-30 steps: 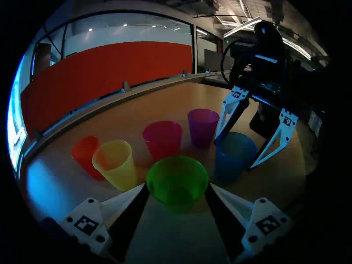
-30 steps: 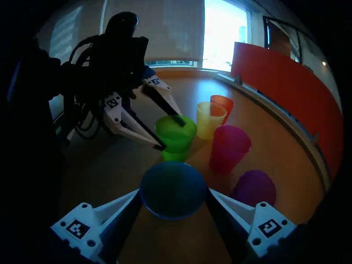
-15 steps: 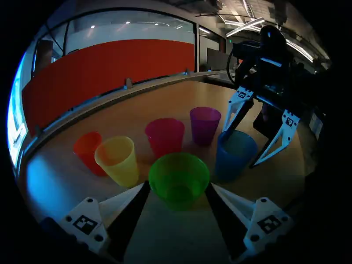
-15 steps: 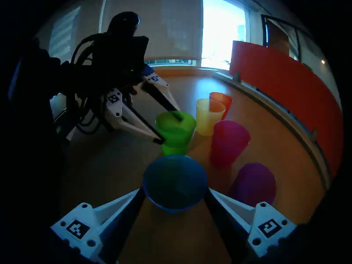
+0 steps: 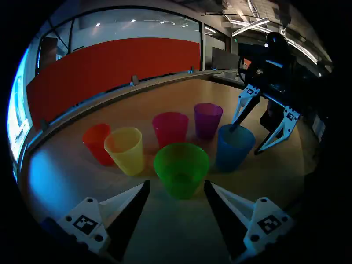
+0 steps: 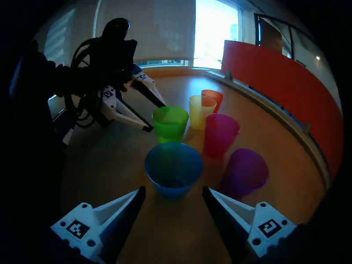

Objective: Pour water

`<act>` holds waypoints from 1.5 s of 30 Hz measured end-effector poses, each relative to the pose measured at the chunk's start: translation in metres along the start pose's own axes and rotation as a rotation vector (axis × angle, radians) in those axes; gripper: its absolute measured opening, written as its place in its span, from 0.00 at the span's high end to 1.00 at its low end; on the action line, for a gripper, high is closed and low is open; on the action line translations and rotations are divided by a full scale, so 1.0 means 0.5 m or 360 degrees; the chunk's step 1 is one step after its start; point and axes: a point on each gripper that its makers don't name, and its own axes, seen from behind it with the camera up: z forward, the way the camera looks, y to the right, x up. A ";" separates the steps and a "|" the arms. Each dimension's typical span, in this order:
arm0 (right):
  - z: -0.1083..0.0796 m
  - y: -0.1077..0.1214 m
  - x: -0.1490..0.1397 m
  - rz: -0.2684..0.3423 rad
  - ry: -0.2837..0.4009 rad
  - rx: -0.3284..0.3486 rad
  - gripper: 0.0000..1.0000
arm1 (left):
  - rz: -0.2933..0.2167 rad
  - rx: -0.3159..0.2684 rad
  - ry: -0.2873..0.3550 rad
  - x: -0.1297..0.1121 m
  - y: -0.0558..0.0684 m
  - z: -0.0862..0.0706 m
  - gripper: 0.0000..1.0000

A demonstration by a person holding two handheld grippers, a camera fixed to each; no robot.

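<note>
Cups cluster on the table [image 5: 66, 176]. The left gripper [image 5: 176, 183] is spread wide; the green cup [image 5: 181, 169] stands upright just ahead of its tips, clear of both fingers. The right gripper [image 6: 173, 188] is spread too, with the blue cup [image 6: 174, 168] upright just beyond its tips, untouched. Behind stand the yellow cup [image 5: 125, 149], orange cup [image 5: 97, 141], pink cup [image 5: 170, 127] and purple cup [image 5: 207, 119].

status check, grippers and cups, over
Left gripper open, green cup right in front. Right gripper open, blue cup right in front. Neither gripped. Purple cup close beside blue.
</note>
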 end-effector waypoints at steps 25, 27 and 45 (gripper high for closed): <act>-0.091 0.046 -0.033 0.0254 0.0102 -0.0353 0.00 | -0.0165 0.0255 0.0126 0.012 -0.058 -0.108 0.09; -0.103 0.057 -0.033 0.0282 0.0122 -0.0403 0.00 | -0.0178 0.0293 0.0154 0.018 -0.066 -0.118 0.09; -0.211 0.162 0.007 0.0527 0.0416 -0.0860 0.00 | -0.0296 0.0656 0.0383 0.054 -0.155 -0.199 0.09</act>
